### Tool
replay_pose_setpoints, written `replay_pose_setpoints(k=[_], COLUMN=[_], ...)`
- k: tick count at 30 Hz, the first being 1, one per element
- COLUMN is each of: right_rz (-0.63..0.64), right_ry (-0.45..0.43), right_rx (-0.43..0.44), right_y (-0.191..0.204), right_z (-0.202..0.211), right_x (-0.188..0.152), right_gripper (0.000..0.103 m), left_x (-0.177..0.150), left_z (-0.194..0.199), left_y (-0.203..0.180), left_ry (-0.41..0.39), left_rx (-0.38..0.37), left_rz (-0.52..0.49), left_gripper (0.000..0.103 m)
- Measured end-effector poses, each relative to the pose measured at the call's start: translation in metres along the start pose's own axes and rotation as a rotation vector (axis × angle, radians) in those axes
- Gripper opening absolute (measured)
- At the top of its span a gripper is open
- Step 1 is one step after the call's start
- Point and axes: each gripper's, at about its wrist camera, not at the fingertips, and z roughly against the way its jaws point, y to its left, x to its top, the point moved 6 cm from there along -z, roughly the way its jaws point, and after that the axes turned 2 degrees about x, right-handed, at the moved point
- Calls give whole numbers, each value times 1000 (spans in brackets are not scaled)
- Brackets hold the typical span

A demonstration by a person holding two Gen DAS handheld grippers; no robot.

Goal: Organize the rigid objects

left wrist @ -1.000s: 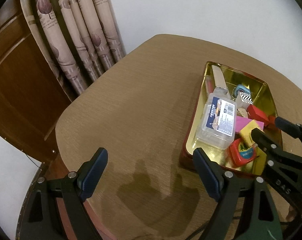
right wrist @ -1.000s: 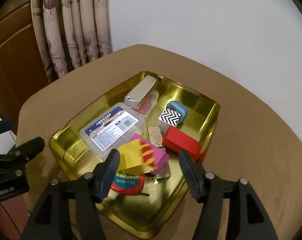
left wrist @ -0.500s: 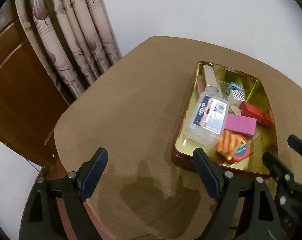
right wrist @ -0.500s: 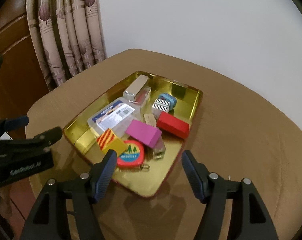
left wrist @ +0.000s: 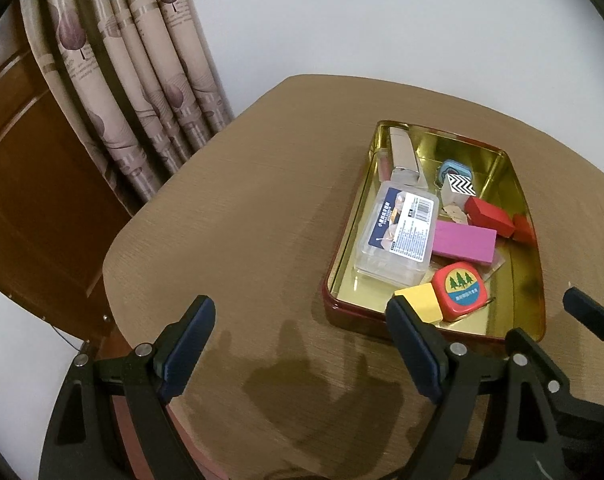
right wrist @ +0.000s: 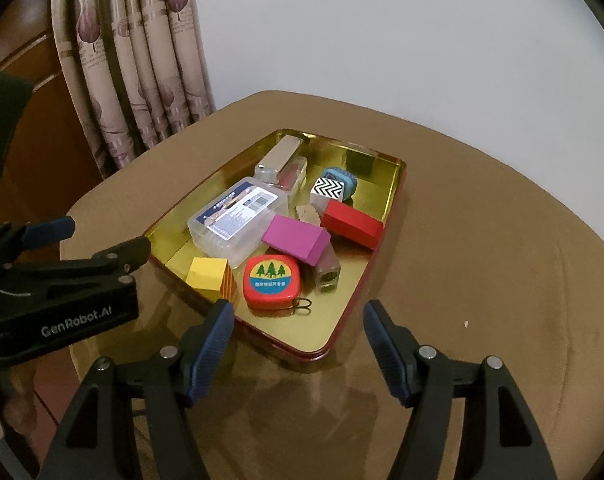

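At twelve o'clock from the right gripper [right wrist: 298,344] sits a gold tin tray [right wrist: 385,204] holding a tape measure [right wrist: 272,282]. Both it and the left gripper [left wrist: 298,348] gape wide, empty.

Gold tin [right wrist: 385,196] of small rigid items, lying flat just ahead of the right fingers [right wrist: 218,340].

Nearest those fingers: red tape measure [right wrist: 273,280] and yellow block [right wrist: 206,274]. Behind: magenta block [right wrist: 294,238], clear labelled box [right wrist: 234,216], red block [right wrist: 351,224], zigzag-patterned cube [right wrist: 327,190], blue round piece [right wrist: 339,176], silver stapler [right wrist: 282,156] farthest.
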Motion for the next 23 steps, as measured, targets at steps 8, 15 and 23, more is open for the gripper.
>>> replay_pose_setpoints(k=[8, 15, 23], right_rz=[-2, 0, 6], right_ry=[9, 17, 19], right_rx=[8, 13, 12], right_y=[3, 3, 6], right_z=[-3, -5, -5], right_x=[-2, -5, -6], right_gripper=[69, 69, 69], left_x=[-1, -1, -1], left_z=[1, 0, 1], left_y=[2, 3, 0], left_ry=[4, 2, -4], left_rx=[-1, -14, -13], left_rz=[-5, -4, -7], left_gripper=[86, 86, 87])
